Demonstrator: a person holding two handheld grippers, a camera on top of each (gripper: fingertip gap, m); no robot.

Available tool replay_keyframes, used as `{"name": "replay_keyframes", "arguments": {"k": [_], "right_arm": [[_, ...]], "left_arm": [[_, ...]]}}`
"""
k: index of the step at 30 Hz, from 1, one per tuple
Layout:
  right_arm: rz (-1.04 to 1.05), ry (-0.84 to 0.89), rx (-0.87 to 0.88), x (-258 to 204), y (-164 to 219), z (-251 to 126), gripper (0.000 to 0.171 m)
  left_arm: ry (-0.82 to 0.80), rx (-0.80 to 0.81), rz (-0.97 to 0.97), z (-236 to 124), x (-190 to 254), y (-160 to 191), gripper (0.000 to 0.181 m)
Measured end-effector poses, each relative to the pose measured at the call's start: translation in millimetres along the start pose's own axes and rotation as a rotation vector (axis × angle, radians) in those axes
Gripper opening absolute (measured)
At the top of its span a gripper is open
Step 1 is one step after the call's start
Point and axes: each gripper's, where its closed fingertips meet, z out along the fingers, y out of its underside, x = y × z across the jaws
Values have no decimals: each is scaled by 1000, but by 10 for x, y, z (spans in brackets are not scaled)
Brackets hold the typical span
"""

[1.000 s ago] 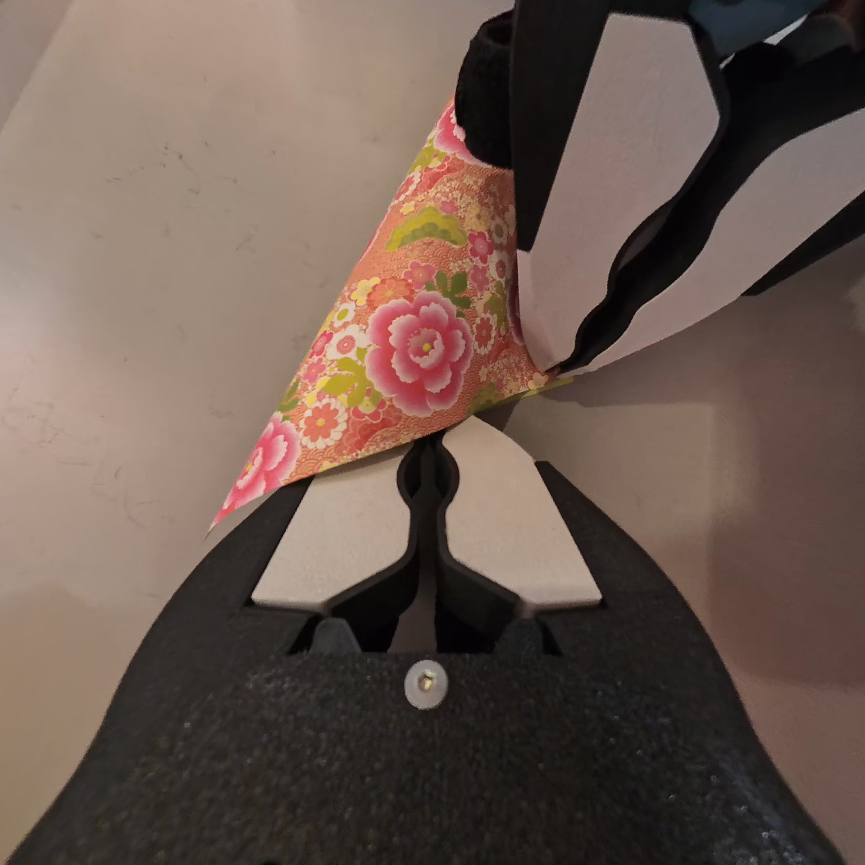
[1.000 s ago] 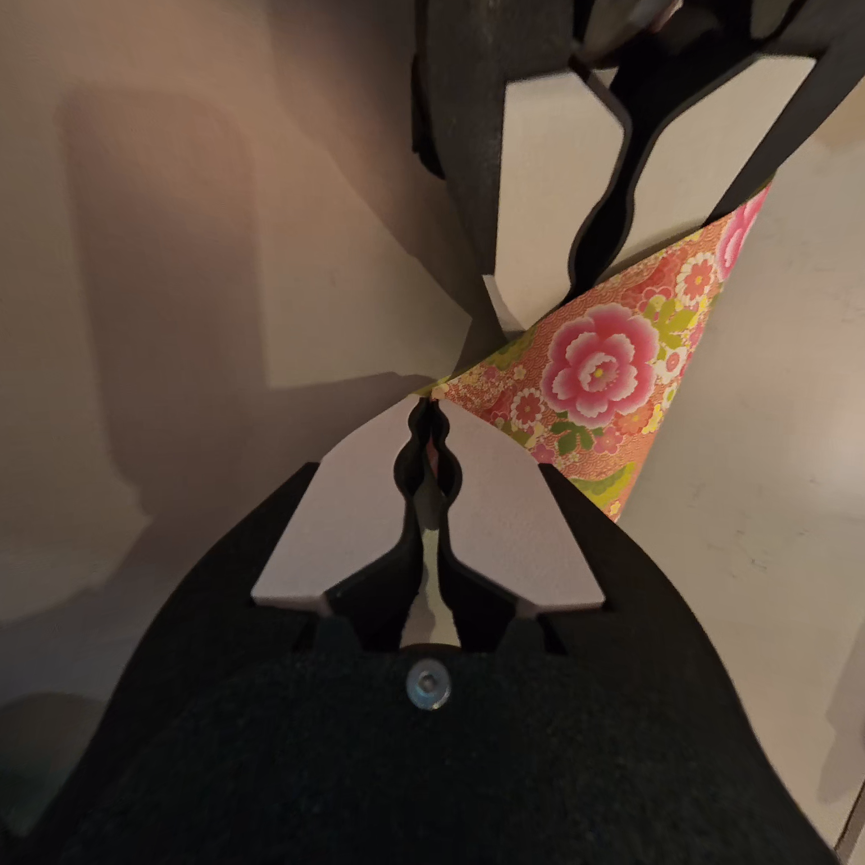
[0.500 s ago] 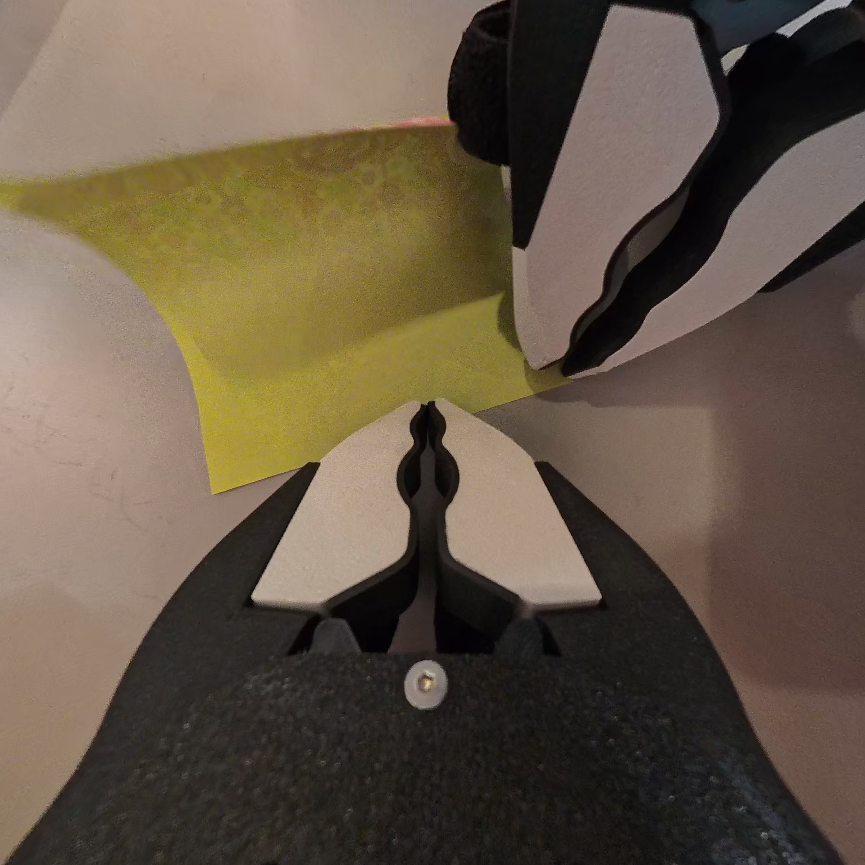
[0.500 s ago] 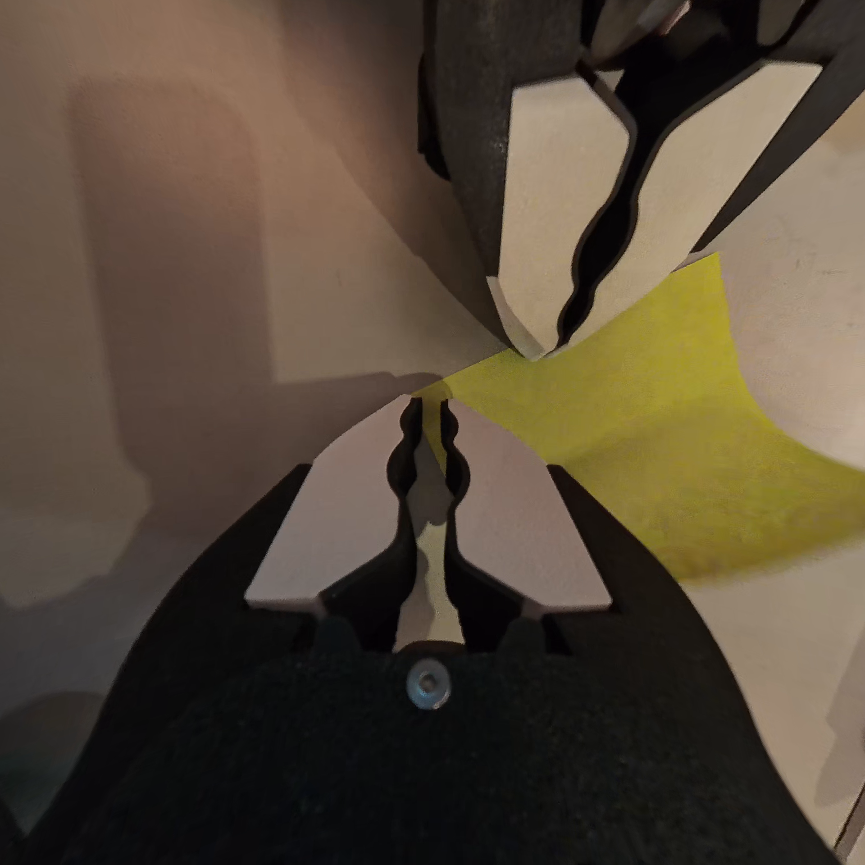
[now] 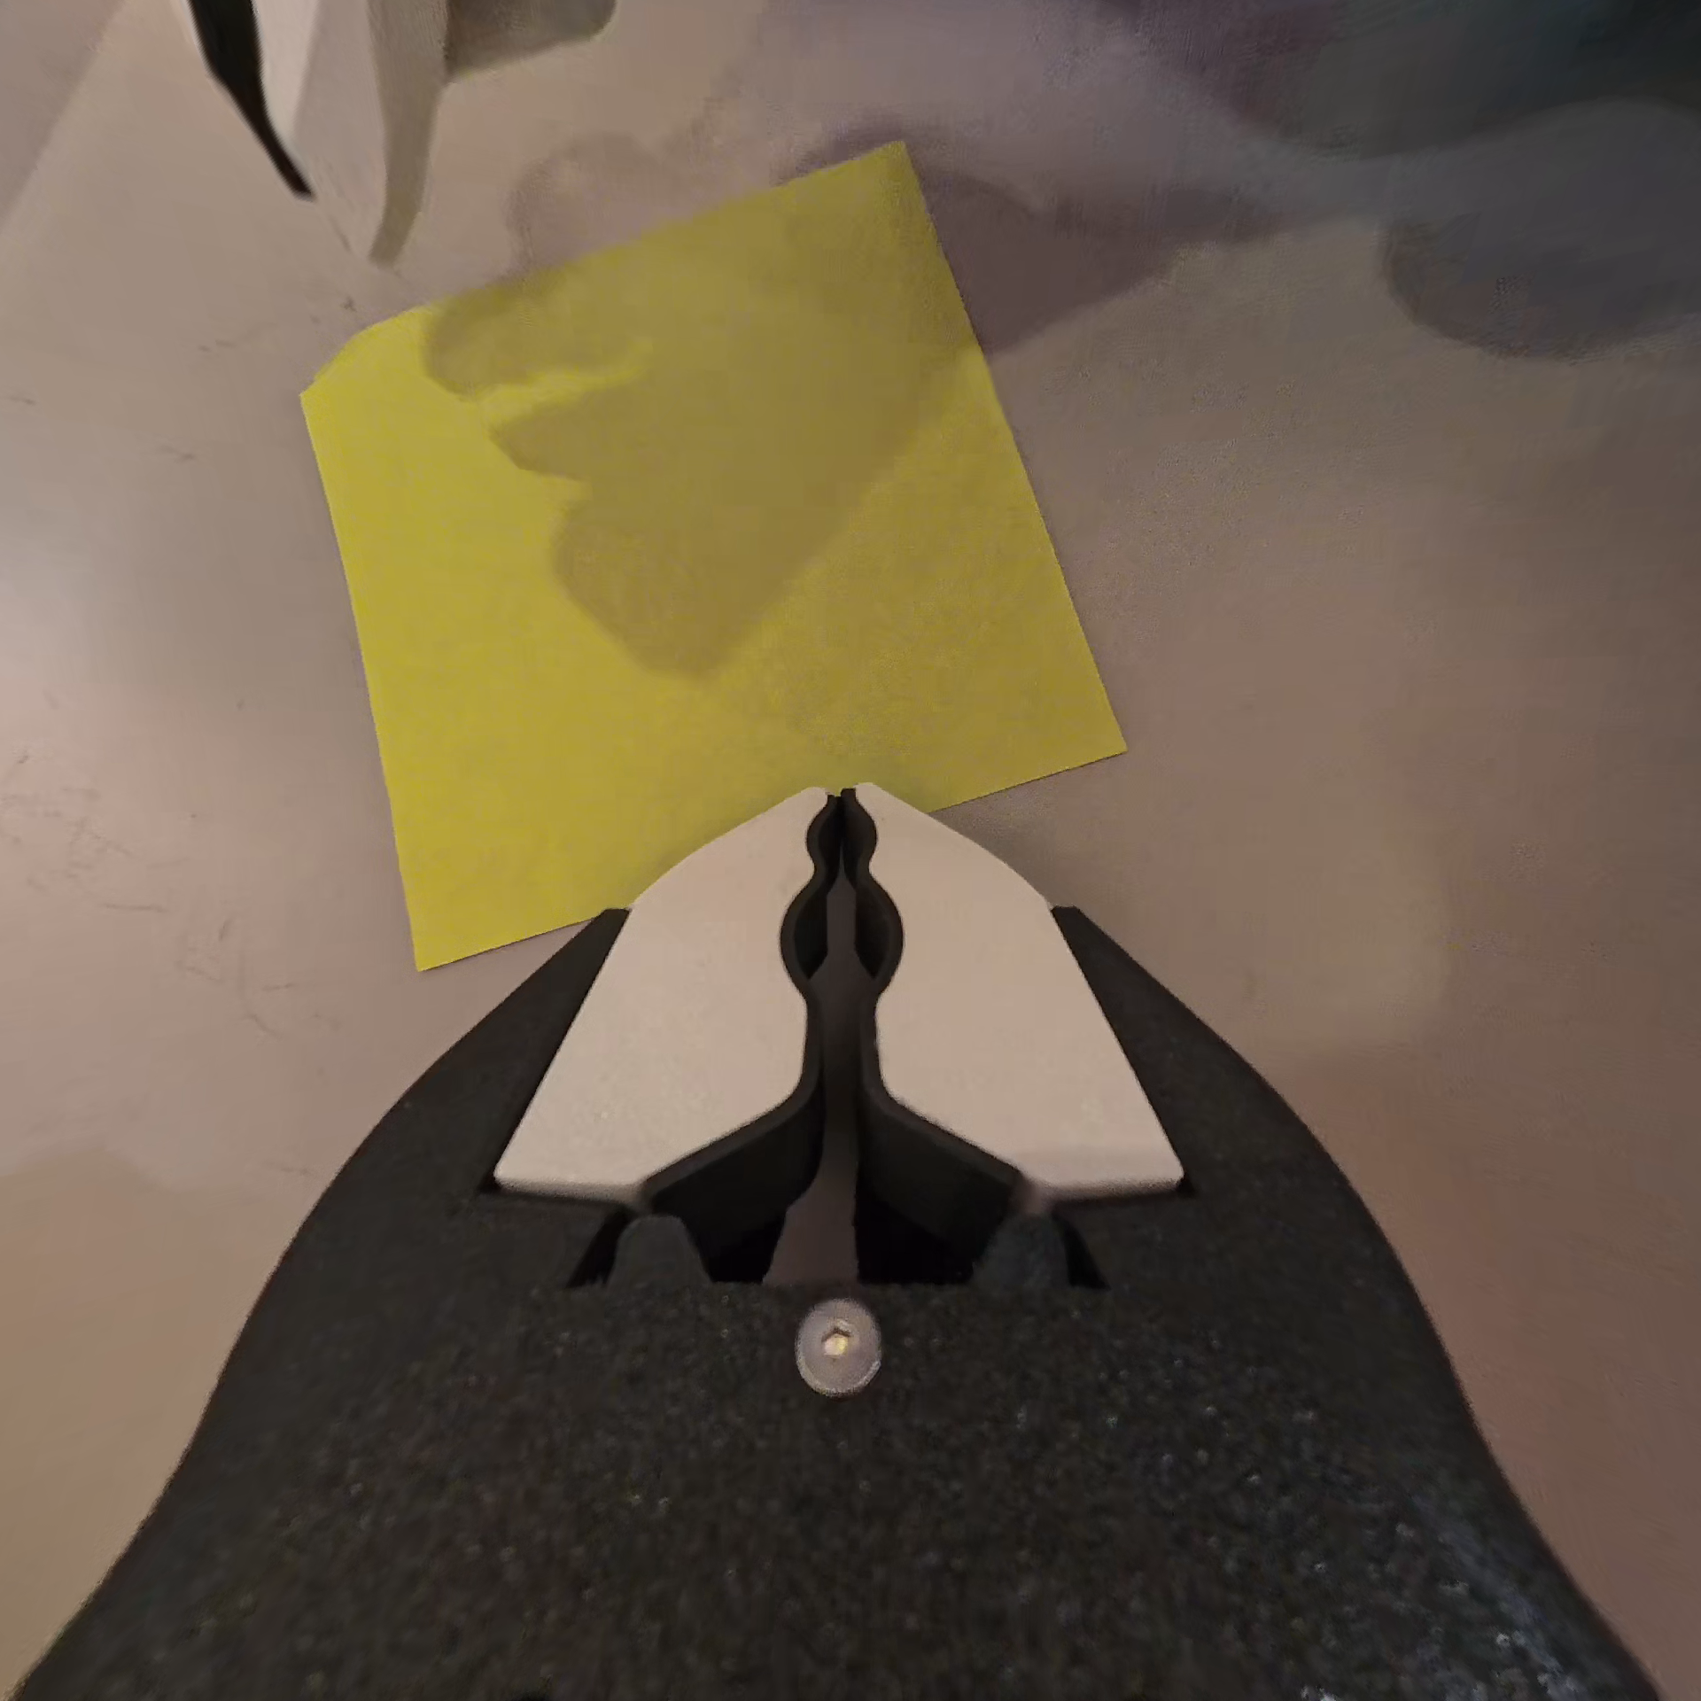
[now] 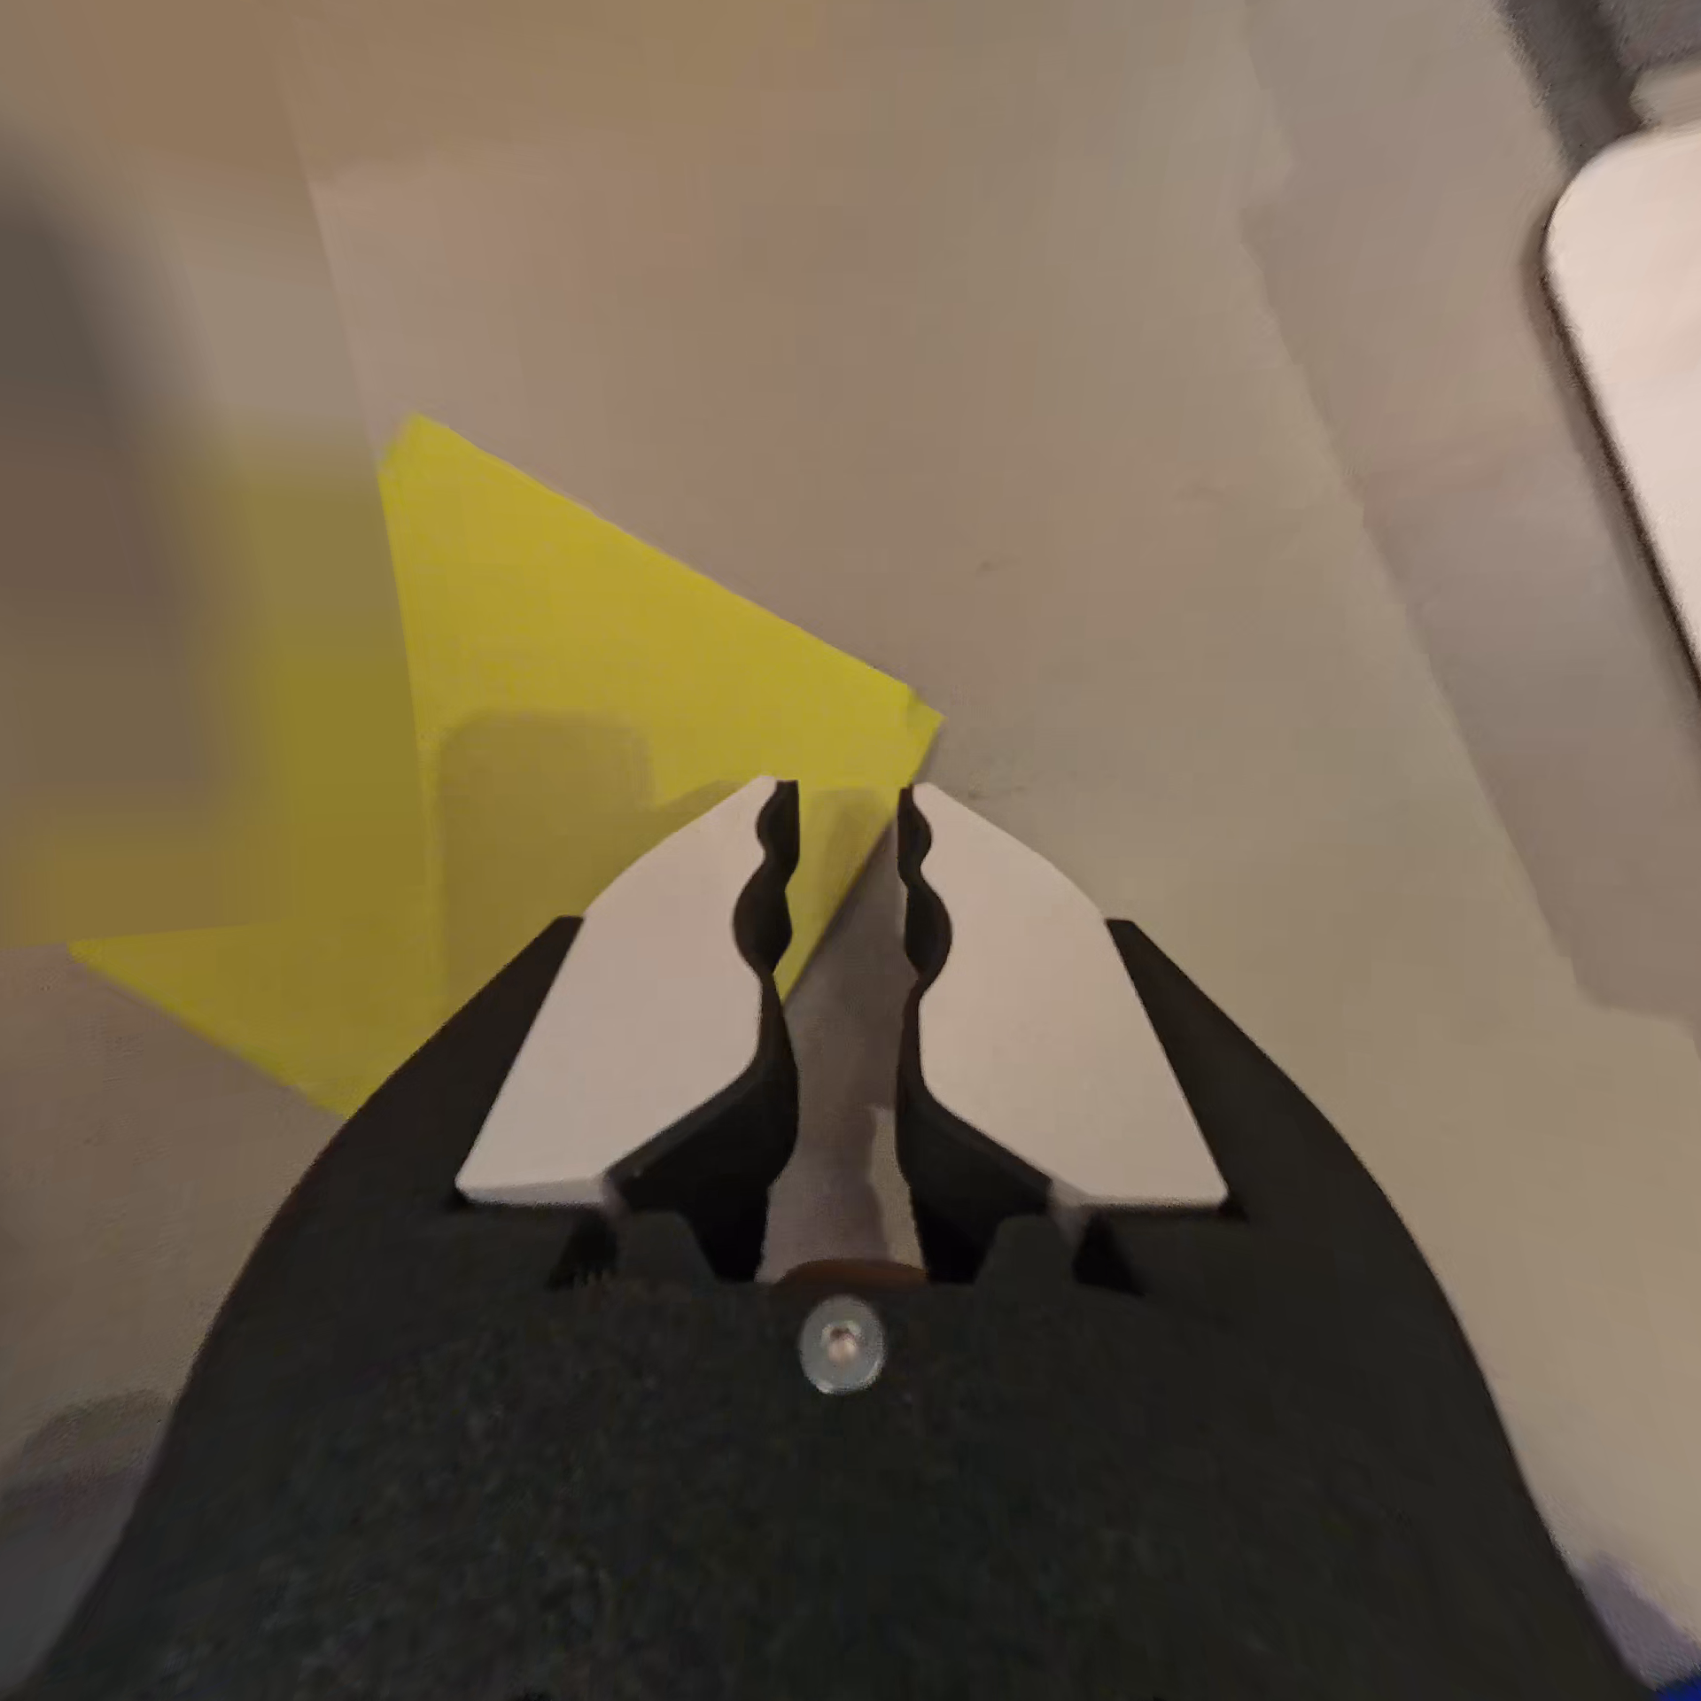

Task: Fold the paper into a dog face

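L wrist: paper point(image 5: 700, 571) flat on bench point(image 5: 1381, 736), yellow side up, unfolded. Left gripper point(image 5: 842, 792) jaws clenched at its near edge — can't tell if pinching it.
R wrist: right gripper point(image 6: 847, 792) jaws released over a corner. Start of fold 1, I'd say — next needs a corner pinched, taken diagonally across.

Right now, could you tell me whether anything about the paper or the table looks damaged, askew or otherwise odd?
Nothing stands out. The yellow-green square paper lies flat and unfolded on the beige table, with no tear showing. The dark patches on it are shadows. The left tool is shut at its near edge; the right tool is open.
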Motion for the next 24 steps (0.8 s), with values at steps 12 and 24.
{"name": "replay_keyframes", "arguments": {"k": [12, 24], "right_arm": [[289, -320, -14, -97, 64, 173, 24], [431, -722, 225, -452, -495, -50, 25]], "left_arm": [[8, 10, -13, 0, 2, -3, 0], [-3, 4, 2, -1, 3, -3, 0]]}}
